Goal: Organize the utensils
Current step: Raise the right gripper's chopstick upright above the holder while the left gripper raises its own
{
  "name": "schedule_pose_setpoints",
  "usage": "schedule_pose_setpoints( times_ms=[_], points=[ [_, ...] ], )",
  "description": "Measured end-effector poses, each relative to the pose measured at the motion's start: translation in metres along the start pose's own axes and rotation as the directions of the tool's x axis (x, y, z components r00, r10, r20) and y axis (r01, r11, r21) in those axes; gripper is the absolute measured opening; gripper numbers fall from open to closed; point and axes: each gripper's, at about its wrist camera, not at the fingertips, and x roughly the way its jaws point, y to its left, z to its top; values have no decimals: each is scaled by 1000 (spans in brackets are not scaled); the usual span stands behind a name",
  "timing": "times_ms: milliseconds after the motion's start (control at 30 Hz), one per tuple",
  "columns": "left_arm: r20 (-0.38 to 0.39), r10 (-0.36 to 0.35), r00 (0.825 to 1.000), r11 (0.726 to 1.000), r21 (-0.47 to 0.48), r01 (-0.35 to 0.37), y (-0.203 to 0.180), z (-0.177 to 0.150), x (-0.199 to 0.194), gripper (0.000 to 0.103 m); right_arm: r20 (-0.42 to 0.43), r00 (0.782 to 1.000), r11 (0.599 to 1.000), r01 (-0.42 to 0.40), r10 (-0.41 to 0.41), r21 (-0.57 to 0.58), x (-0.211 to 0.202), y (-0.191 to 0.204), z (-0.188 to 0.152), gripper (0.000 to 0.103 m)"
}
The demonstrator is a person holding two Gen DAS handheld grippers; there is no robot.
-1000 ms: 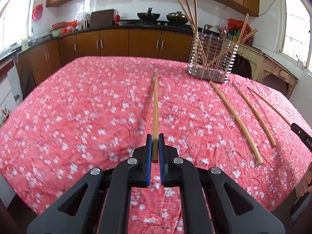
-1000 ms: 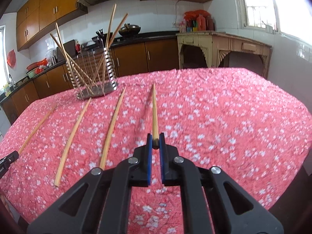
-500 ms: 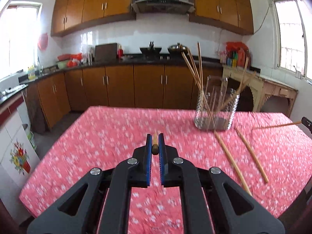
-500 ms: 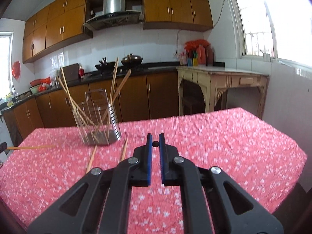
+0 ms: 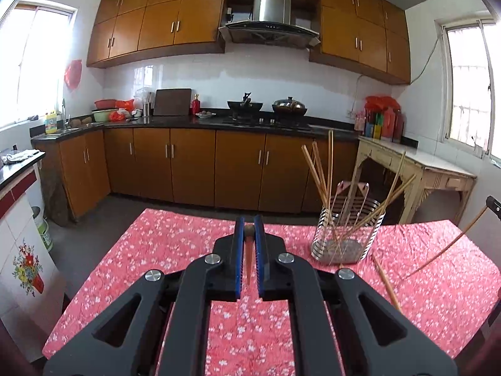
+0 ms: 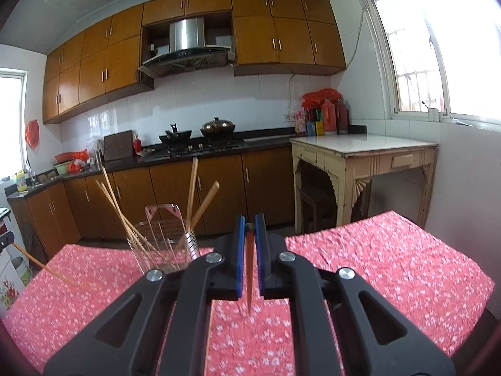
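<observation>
Chopsticks are the business: each gripper is clamped on one near its thick end. In the left wrist view the left gripper [image 5: 249,235] pinches a chopstick [image 5: 248,260] between its blue pads, the shaft hanging down and back toward the camera. In the right wrist view the right gripper [image 6: 250,228] holds its own chopstick [image 6: 249,269] the same way, the thin tip dangling just above the floral tablecloth [image 6: 391,266].

These sticks look light, stiff and smooth. Held at one end, a long shaft is likely to swing and pivot in the pads, so a firm pinch just below the thick end seems right. They should not bend, but a round one may roll or slip if the pads relax.

Beyond the fingers, loose chopsticks [image 5: 386,285] lie on the cloth near the holder. The right-hand stick also shows from the left camera as a slanting shaft [image 5: 444,247] at the right edge.

Farther off stands the wire utensil holder [image 5: 347,238], upright on the table with several chopsticks leaning out of it at different angles; it sits right of centre for the left hand and left of centre for the right [image 6: 162,247]. Both held sticks are well apart from it and would need tipping tip-down over its open rim.

Behind are the counter [image 5: 188,122] and cabinets.
</observation>
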Motion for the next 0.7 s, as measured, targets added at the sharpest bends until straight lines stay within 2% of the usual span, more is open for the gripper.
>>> schedule_pose_setpoints(
  times_ms=[367,700],
  points=[
    [60,-41,997,998,41,39,-23,34,-4,6,30,997,998,-65,65,12,7,12,37,8],
    [58,-130,990,991,25,129,-42,54,6,6,36,987,988,-156,155,20,15,38,62,8]
  ],
)
